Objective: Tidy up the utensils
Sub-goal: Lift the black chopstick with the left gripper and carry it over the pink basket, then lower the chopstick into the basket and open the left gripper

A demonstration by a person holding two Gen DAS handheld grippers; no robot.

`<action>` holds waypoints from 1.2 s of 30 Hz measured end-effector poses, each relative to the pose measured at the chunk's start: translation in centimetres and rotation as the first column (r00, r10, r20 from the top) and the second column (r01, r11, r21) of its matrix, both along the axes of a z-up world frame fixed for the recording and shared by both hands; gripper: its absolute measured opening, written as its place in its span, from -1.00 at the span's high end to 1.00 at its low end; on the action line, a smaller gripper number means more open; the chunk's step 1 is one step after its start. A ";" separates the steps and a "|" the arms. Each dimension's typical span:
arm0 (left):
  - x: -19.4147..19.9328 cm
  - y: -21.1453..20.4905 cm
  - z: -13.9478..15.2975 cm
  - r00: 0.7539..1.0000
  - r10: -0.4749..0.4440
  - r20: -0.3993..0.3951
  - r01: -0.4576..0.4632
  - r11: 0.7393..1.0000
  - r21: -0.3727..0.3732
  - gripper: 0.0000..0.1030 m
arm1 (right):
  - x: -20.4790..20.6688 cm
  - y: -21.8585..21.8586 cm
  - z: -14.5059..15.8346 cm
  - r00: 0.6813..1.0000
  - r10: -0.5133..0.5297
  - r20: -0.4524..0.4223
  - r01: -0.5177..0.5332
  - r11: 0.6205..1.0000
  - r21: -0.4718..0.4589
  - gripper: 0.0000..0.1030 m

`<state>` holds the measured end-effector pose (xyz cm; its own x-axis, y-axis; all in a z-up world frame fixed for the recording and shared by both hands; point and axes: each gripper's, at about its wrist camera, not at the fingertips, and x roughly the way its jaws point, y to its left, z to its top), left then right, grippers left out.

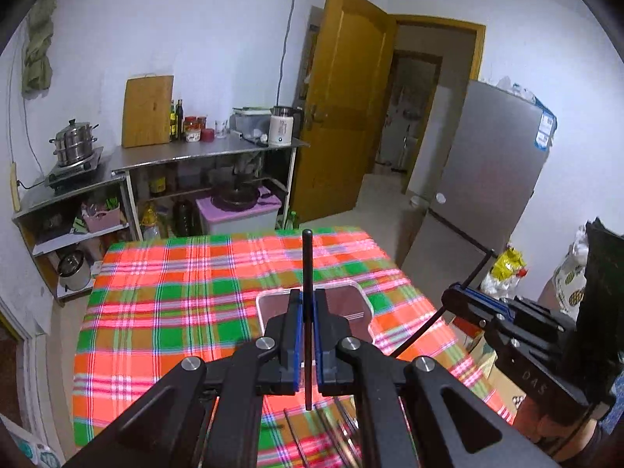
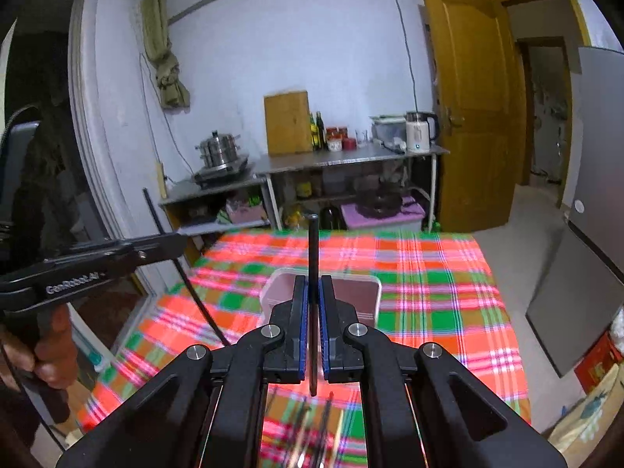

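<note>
Plaid tablecloth [image 1: 175,292], wooden door [image 1: 343,109], grey fridge [image 1: 491,163], steel shelving [image 1: 202,156] with steamer pot [image 1: 74,144].

Two grippers — the left gripper [image 1: 307,304] and the right gripper [image 2: 312,292] — each clamp one black chopstick [image 1: 307,273] [image 2: 312,265], so two chopsticks are held. One clear container [image 1: 316,308] sits just beyond the fingertips. Several loose utensils [image 2: 312,429] lie beneath — blurred, uncountable.

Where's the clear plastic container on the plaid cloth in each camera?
Left wrist: clear plastic container sits centre, just beyond the tool tips.
Right wrist: container is centre, behind the tool tips, its left wall showing.
Shared landmark: wooden cutting board against the far wall.
</note>
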<state>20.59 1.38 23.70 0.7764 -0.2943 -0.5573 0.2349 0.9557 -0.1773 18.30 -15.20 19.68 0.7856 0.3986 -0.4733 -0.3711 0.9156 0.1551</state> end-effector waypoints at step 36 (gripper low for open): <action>7.5 2.7 -6.3 0.996 0.067 -0.054 -0.070 0.995 -0.070 0.43 | 7.6 2.4 -4.7 0.992 -0.003 -0.126 0.006 1.000 0.024 0.70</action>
